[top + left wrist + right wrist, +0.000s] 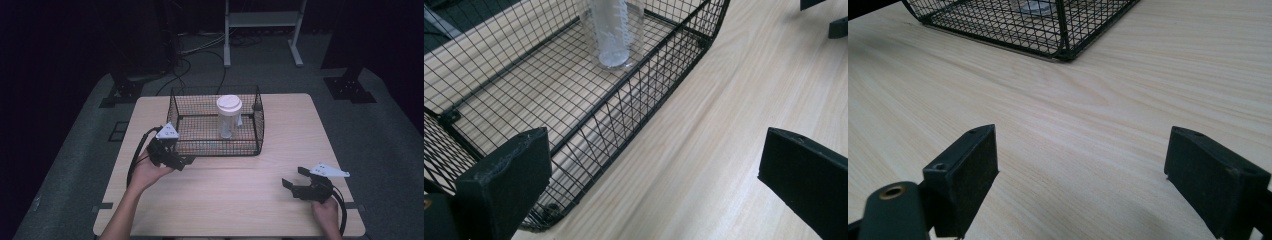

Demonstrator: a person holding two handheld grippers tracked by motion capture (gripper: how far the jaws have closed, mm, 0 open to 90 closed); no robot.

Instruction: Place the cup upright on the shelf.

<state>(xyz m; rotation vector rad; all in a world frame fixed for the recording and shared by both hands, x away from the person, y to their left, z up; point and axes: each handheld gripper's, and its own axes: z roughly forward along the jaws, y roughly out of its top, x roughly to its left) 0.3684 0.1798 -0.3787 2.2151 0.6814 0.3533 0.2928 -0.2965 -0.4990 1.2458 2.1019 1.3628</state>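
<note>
The room is dark around a pale wooden table [225,190], and a black wire basket [260,125] sits toward its far half. A clear cup [228,117] with a white lid stands upright inside the basket, nearer the back wall and right of centre.

My left gripper [175,159] hovers at the basket's near left corner, jaws spread wide and holding nothing; in the left gripper view one jaw sits over the mesh wall and the other over bare table. My right gripper [295,182] hangs low over the table's near right part, well apart from the basket, also wide open and empty.

The risk I see is on the left. If I reach for the cup from here, the near wall stands between my jaws and it, so I could catch a jaw on the rim and drag or tip the basket. The cup is tall and light-looking; a sideways knock from one jaw would likely topple it against the mesh. Coming in from above looks safer.
</note>
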